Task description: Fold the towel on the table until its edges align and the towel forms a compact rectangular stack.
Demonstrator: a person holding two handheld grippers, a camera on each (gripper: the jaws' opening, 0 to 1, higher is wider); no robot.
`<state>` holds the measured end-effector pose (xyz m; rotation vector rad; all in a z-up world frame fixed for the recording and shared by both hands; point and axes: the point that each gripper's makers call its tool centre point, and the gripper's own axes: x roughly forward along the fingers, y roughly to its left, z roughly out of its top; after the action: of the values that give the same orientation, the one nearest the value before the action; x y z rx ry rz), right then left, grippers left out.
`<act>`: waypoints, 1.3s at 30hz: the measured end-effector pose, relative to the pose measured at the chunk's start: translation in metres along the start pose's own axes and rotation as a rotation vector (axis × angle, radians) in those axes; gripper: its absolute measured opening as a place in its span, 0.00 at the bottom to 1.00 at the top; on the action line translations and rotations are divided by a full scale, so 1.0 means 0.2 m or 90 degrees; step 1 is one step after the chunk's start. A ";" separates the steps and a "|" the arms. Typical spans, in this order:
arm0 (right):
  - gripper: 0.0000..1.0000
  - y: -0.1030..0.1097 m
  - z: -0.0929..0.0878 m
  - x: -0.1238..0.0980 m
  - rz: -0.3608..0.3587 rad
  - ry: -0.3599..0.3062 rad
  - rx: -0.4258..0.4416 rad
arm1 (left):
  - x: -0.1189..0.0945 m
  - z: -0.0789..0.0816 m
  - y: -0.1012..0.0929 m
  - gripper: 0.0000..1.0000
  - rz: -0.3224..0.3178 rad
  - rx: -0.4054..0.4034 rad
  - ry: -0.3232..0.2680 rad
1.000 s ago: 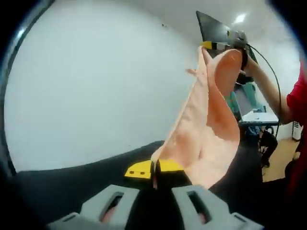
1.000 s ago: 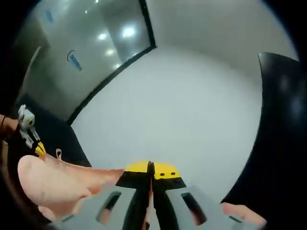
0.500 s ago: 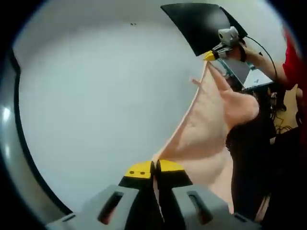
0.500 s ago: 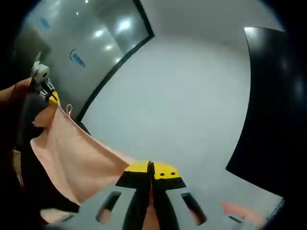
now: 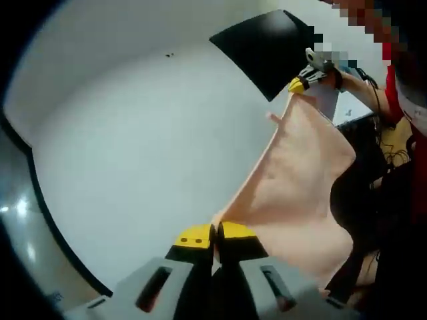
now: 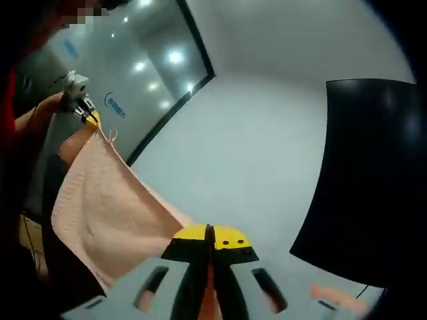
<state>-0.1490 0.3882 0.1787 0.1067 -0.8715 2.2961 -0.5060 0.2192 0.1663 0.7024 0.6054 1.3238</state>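
In the left gripper view the left gripper (image 5: 214, 235) has its yellow-tipped fingers (image 5: 195, 237) pressed together on one corner of a peach-coloured towel (image 5: 293, 180). From that pinch the cloth runs up and to the right as a taut sheet to the right gripper (image 5: 301, 83), whose yellow tips clamp the opposite corner. A small hanging loop (image 5: 273, 118) sticks out from the towel's edge just below that far corner. The lower part of the towel hangs loose at the right of this view, in front of a dark shape that cannot be made out. A person's hand (image 5: 347, 79) holds the right gripper, with a red sleeve (image 5: 393, 80) near it

In the right gripper view the right gripper (image 6: 211, 235) shows its own fingers (image 6: 230, 237) closed tight on the towel (image 6: 100, 207) corner, with a thin strip of cloth caught between them. The towel stretches away up and to the left to the left gripper (image 6: 87, 115), held by a hand (image 6: 40, 120), and that gripper also grips the cloth. The towel is held in the air between the two grippers, spread nearly flat, with a pale wall (image 6: 253, 153) and a dark panel (image 6: 360, 173) behind it
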 end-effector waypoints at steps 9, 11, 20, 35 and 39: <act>0.00 0.14 -0.10 0.08 0.004 0.000 0.154 | 0.24 -0.22 -0.20 0.00 -0.042 -0.088 0.107; 0.00 0.61 -0.40 0.18 0.169 0.053 0.176 | 0.57 -0.48 -0.44 0.00 -0.097 -0.072 0.193; 0.00 0.85 -1.05 -0.16 0.258 0.298 0.257 | 0.88 -0.57 -0.37 0.00 -0.071 -0.011 0.177; 0.14 1.11 -1.40 -0.50 0.359 0.516 0.234 | 0.76 -0.57 -0.36 0.00 -0.053 -0.025 0.170; 0.14 1.15 -1.43 -0.54 0.372 0.538 0.235 | 0.75 -0.59 -0.38 0.00 -0.059 -0.015 0.171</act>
<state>-0.1646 0.3764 -0.2040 -1.0031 -0.0218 2.6167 -0.5224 0.3727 0.0317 0.4735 0.8269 1.3476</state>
